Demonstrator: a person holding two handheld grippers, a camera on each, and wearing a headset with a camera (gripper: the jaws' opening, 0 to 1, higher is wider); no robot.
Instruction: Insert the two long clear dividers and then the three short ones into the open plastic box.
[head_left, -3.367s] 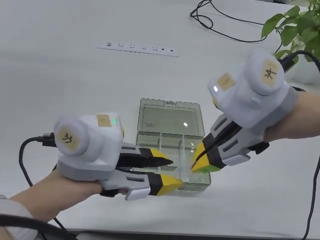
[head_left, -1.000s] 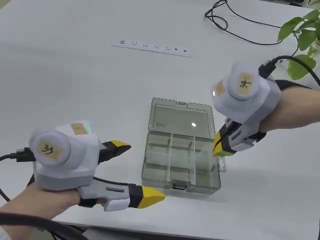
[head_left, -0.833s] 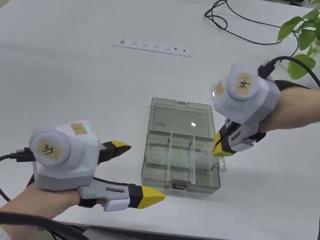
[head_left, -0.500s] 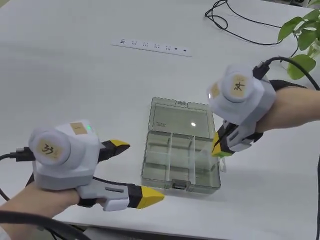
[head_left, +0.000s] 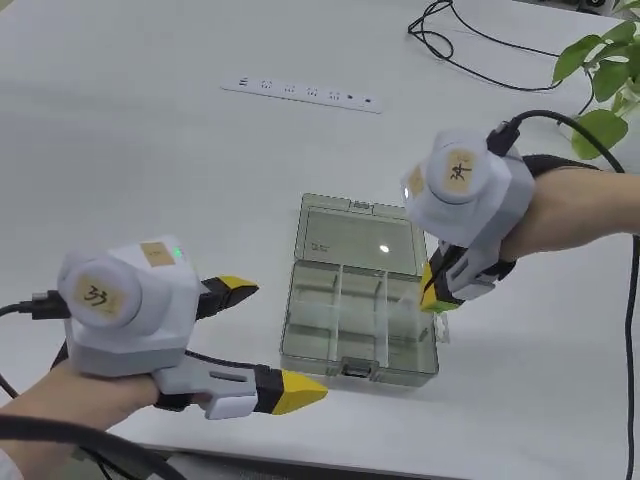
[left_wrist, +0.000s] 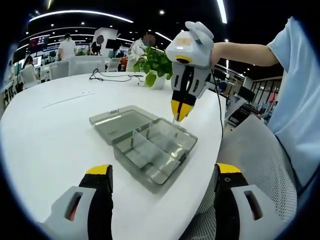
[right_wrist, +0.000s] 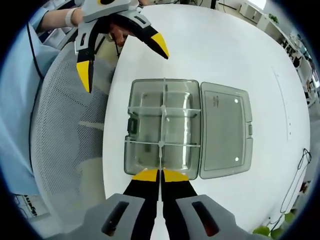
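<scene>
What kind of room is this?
Probably a big open office or lab: a large white table, bearing a white power strip and a green potted plant, long ceiling strip lights, and other people at white desks behind.

The left gripper (left_wrist: 163, 169) has its yellow-tipped fingers (left_wrist: 100, 182) spread wide. Ahead, between them, the open plastic box (left_wrist: 131, 162) sits on the white tabletop (left_wrist: 55, 140), a clear divider (left_wrist: 149, 145) inside and its lid (left_wrist: 117, 122) flat beyond. The right gripper (left_wrist: 180, 114) points down at the box's far rim, tips together.
</scene>
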